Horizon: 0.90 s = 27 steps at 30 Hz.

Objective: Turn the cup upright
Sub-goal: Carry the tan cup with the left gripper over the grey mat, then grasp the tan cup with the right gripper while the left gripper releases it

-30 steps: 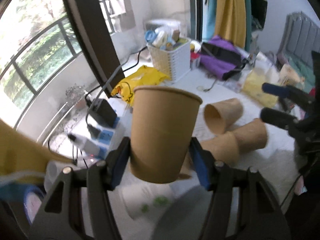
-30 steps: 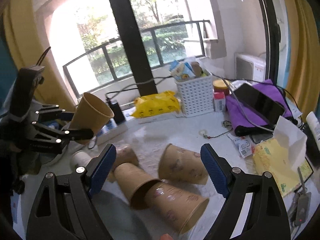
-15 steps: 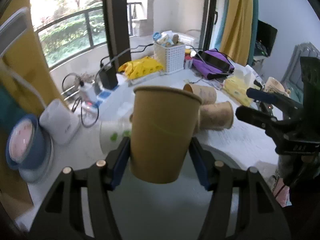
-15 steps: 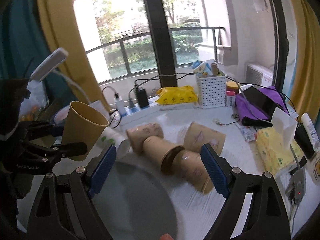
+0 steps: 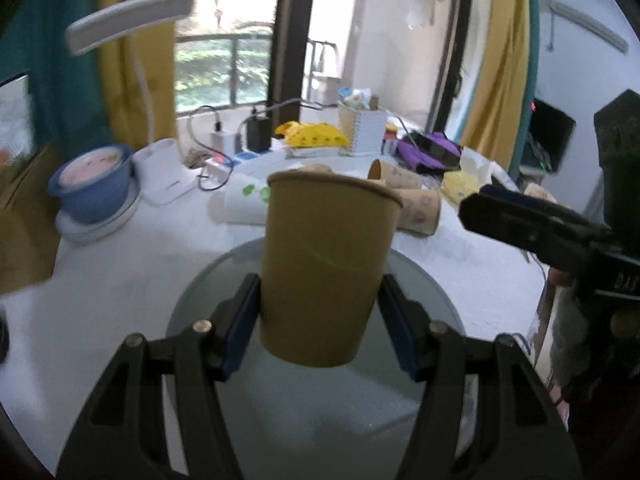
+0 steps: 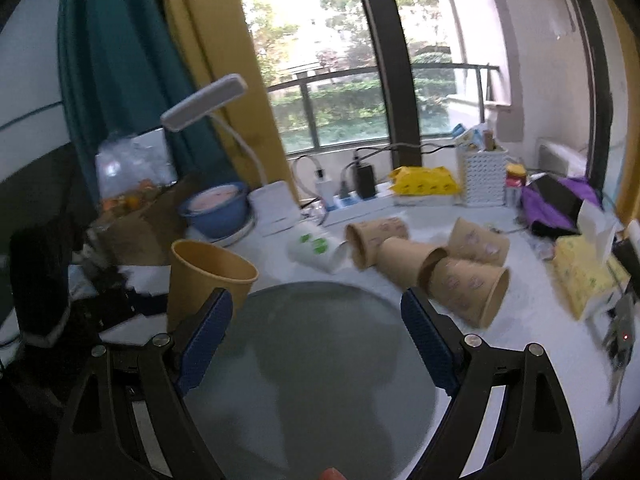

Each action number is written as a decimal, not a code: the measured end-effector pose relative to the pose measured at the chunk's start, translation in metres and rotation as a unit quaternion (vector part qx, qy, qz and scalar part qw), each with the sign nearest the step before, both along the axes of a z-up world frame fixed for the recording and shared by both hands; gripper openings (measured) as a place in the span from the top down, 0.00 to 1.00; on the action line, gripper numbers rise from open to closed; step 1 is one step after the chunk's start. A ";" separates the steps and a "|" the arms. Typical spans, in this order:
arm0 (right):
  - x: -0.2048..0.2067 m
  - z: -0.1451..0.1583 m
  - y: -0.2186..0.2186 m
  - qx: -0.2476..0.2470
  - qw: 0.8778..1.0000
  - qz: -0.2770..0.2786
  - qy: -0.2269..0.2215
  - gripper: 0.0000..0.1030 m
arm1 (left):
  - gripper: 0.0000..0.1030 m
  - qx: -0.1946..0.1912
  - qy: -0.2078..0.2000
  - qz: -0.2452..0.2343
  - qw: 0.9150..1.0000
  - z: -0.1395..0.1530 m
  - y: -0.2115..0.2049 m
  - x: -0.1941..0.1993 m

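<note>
My left gripper [image 5: 320, 320] is shut on a plain brown paper cup [image 5: 324, 264], held upright with its mouth up, above a round grey mat [image 5: 420, 304]. The same cup [image 6: 204, 276] shows at the left of the right wrist view, over the mat's [image 6: 316, 376] left edge. My right gripper [image 6: 316, 344] is open and empty above the mat. Several printed brown cups [image 6: 464, 284] and a white cup [image 6: 316, 248] lie on their sides behind the mat.
A blue bowl [image 6: 216, 208] on a plate, a white lamp base [image 6: 276, 208], a power strip [image 6: 352, 200], a yellow bag [image 6: 424, 180], a white basket [image 6: 482, 176], purple cloth [image 6: 560, 204] and a tissue pack [image 6: 588, 276] crowd the white table's [image 5: 100, 288] back and right.
My left gripper has drawn back with the cup, from near the lying cups to over the grey mat. The right gripper has also pulled back and stays open.
</note>
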State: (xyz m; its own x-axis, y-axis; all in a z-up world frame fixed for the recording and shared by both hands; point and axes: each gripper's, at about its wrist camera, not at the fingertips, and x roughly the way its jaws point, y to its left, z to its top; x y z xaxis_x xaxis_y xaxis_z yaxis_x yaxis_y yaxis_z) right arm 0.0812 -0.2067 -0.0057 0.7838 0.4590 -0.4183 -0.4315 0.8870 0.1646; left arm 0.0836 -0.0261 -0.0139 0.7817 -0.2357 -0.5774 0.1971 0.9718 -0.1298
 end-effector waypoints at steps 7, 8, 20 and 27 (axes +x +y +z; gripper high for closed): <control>-0.028 -0.002 0.023 0.030 0.996 0.083 0.020 0.14 | 0.41 -0.025 -0.051 0.013 0.998 -0.015 -0.003 -0.054; -0.030 -0.003 0.025 0.033 0.995 0.092 0.024 0.14 | 0.41 -0.026 -0.055 0.009 0.998 -0.019 -0.005 -0.059; -0.021 -0.021 0.047 0.043 0.986 0.136 0.088 0.14 | 0.41 -0.051 -0.092 -0.010 0.994 -0.032 -0.008 -0.076; -0.013 -0.028 0.046 0.067 0.980 0.151 0.112 0.16 | 0.41 -0.058 -0.098 -0.027 0.993 -0.033 -0.012 -0.077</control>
